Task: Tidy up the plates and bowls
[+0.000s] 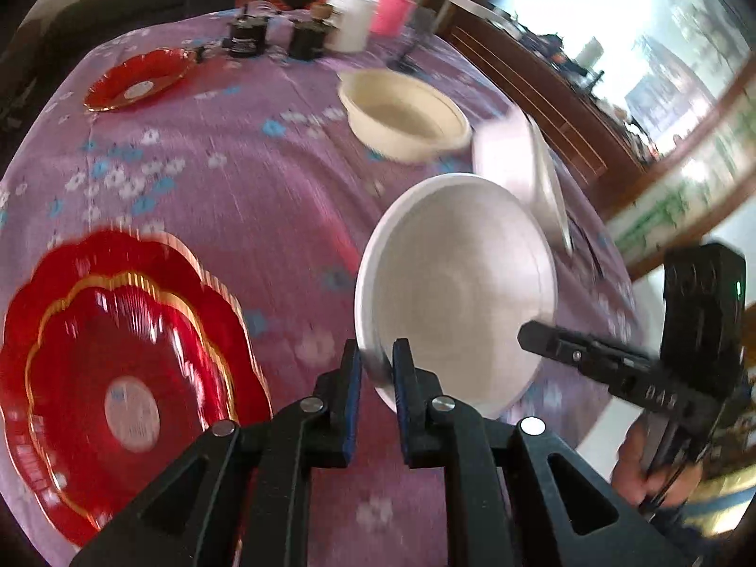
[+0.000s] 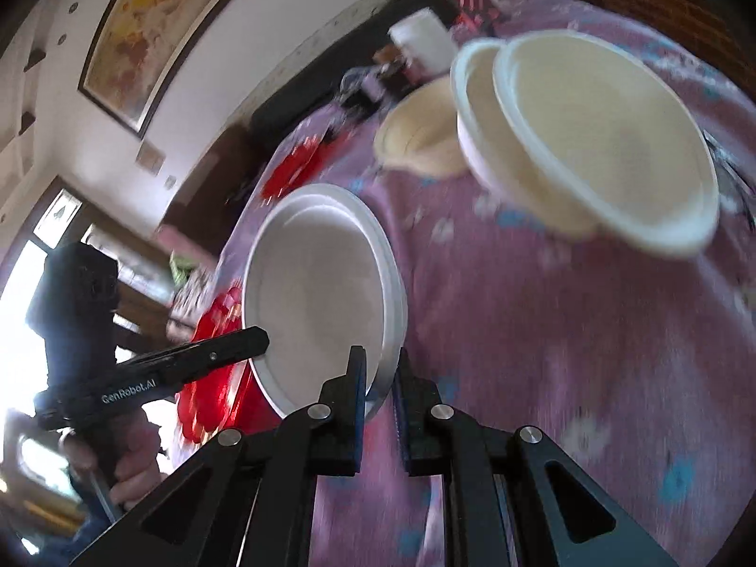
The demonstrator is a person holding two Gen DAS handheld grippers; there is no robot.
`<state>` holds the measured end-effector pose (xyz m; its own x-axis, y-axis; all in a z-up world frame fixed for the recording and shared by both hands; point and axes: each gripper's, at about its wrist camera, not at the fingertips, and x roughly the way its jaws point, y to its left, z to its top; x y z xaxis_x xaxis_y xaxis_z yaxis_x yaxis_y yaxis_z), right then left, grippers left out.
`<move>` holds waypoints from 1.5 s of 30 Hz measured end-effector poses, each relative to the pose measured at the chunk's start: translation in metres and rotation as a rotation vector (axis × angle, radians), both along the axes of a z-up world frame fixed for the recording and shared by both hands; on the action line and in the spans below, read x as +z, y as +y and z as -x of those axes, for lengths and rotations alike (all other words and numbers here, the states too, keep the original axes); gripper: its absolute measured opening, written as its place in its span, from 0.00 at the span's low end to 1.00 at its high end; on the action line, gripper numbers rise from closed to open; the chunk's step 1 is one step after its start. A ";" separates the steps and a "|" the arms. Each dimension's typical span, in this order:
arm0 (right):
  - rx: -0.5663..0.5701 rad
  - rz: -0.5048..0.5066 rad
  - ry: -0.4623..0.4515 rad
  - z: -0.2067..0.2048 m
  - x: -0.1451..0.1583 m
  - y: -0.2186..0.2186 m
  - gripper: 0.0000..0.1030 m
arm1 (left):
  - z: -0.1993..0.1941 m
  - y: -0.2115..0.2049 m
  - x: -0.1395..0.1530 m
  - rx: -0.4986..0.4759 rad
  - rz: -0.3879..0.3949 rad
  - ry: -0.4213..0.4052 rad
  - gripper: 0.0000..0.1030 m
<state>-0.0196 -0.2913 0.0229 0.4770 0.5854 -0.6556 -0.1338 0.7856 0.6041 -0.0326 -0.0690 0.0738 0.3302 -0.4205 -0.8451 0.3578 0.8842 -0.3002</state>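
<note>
A white bowl (image 1: 463, 283) is held tilted above the purple tablecloth by both grippers. My left gripper (image 1: 375, 368) is shut on its near rim. My right gripper (image 2: 380, 378) is shut on the opposite rim of the same bowl (image 2: 321, 293); its finger also shows in the left wrist view (image 1: 557, 340). A stack of red scalloped plates (image 1: 123, 368) lies at the near left. A single red plate (image 1: 137, 78) lies far left. A cream bowl (image 1: 406, 113) stands at the far middle. More white bowls (image 2: 595, 137) are stacked at the right.
Black jars (image 1: 245, 38), a white cup (image 1: 352, 19) and a pink bottle (image 1: 394, 7) stand at the table's far edge. A wooden cabinet (image 1: 543, 90) runs along the right. The table (image 1: 227, 198) has a purple flowered cloth.
</note>
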 end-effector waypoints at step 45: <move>-0.085 0.179 -0.109 0.021 -0.007 0.003 0.14 | 0.029 -0.040 -0.022 0.046 -0.253 -0.319 0.15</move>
<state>-0.0408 -0.2883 0.0164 0.5933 0.4194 -0.6871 -0.1197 0.8900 0.4399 -0.0619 -0.1094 0.0519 0.6061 -0.1915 -0.7720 0.3564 0.9331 0.0483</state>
